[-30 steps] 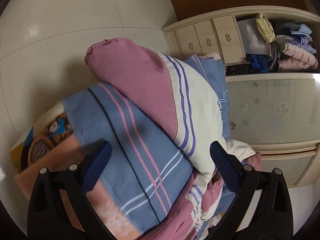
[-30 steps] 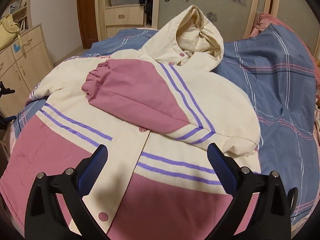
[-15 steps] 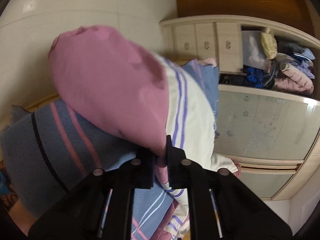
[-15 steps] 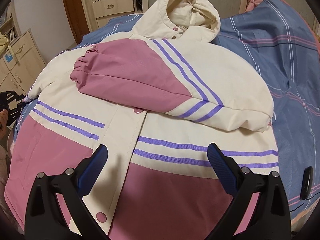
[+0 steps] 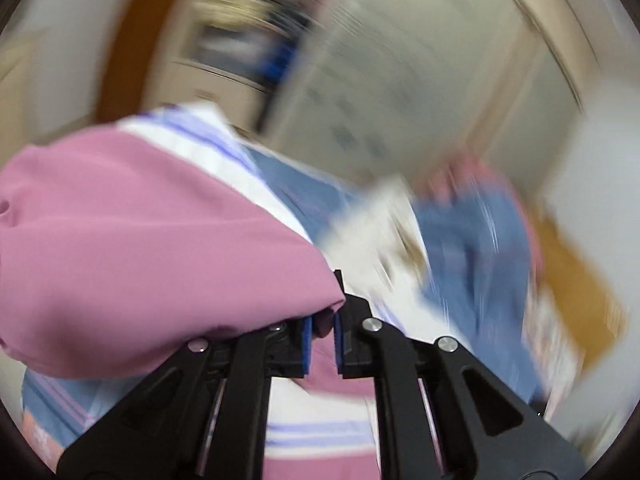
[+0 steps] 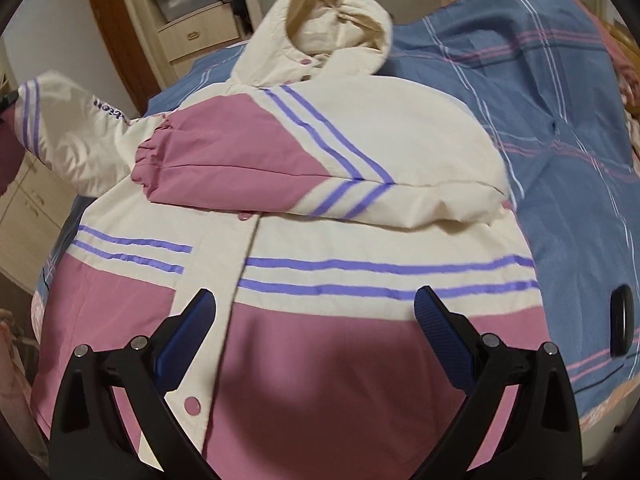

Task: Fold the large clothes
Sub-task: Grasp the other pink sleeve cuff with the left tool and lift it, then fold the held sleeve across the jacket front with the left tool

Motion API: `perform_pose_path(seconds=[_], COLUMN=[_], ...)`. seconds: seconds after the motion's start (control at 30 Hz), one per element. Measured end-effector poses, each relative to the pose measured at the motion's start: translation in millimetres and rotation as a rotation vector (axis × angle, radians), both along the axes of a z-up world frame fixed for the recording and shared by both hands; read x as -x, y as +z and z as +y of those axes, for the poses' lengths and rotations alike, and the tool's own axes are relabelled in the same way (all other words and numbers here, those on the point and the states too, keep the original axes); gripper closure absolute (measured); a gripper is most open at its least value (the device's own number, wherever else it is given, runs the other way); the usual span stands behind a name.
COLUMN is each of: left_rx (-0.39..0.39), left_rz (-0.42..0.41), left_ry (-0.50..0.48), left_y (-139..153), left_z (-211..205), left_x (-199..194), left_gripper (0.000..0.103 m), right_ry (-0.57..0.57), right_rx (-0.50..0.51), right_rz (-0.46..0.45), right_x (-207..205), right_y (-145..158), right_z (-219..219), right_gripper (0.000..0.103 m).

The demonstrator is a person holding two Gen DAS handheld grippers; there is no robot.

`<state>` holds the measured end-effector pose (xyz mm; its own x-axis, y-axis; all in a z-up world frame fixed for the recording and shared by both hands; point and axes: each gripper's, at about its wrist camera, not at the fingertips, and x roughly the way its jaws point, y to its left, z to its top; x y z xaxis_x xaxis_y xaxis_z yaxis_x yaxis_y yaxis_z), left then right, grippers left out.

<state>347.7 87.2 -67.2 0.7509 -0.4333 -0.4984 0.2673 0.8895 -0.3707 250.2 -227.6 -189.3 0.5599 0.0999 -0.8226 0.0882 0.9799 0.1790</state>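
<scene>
A cream and pink hooded jacket (image 6: 328,248) with purple stripes lies front up on a bed. One sleeve (image 6: 248,160) is folded across the chest. The other sleeve (image 6: 72,132) is lifted off the bed at the left. My left gripper (image 5: 322,326) is shut on that sleeve's pink end (image 5: 152,248), which fills the left of the blurred left wrist view. My right gripper (image 6: 316,312) is open and empty, above the jacket's pink lower part near the snap placket.
A blue striped bedsheet (image 6: 560,128) covers the bed. A small black object (image 6: 620,320) lies on the sheet at the right. A wardrobe with drawers and shelves of clothes (image 6: 192,12) stands behind the bed. A low cabinet (image 6: 28,216) stands at the left.
My left gripper closed on the hanging pink sleeve and is swinging it up over the bed. My right gripper moved closer over the jacket's lower part, still open.
</scene>
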Motion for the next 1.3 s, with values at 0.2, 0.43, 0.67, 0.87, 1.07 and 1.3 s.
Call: perform_pose_path(seconds=[0.2, 0.43, 0.67, 0.87, 1.07, 1.3], left_rx=[-0.243, -0.306, 0.214, 0.422, 0.326, 0.197], left_rz=[0.216, 0.209, 0.286, 0.45, 0.46, 0.452], left_ry=[-0.333, -0.32, -0.072, -0.038, -0.292, -0.478], left_y=[-81.7, -106.5, -92.1, -125.5, -122.6, -118.6], left_z=[-140.2, -126.2, -17.3, -36.5, -140.5, -175.0], left_x=[12.0, 53.8, 9.5, -48.6, -40.9, -0.5], left_gripper=[0.081, 0.038, 0.038, 0.078, 0.086, 0.08], right_ry=[-0.146, -0.251, -0.217, -0.171, -0.173, -0.266], right_rx=[-0.014, -0.065, -0.062, 0.104, 0.242, 0.215], right_rz=[0.012, 0.001, -0.034, -0.103, -0.15, -0.133], right_x=[21.1, 33.2, 28.8, 28.7, 33.9, 40.3], right_y=[-2.3, -4.0, 5.3, 27.6, 45.2, 42.1], right_z=[-48.8, -94.1, -81.2, -48.8, -39.3, -63.5], right_gripper=[0.003, 0.003, 0.003, 0.003, 0.003, 0.003])
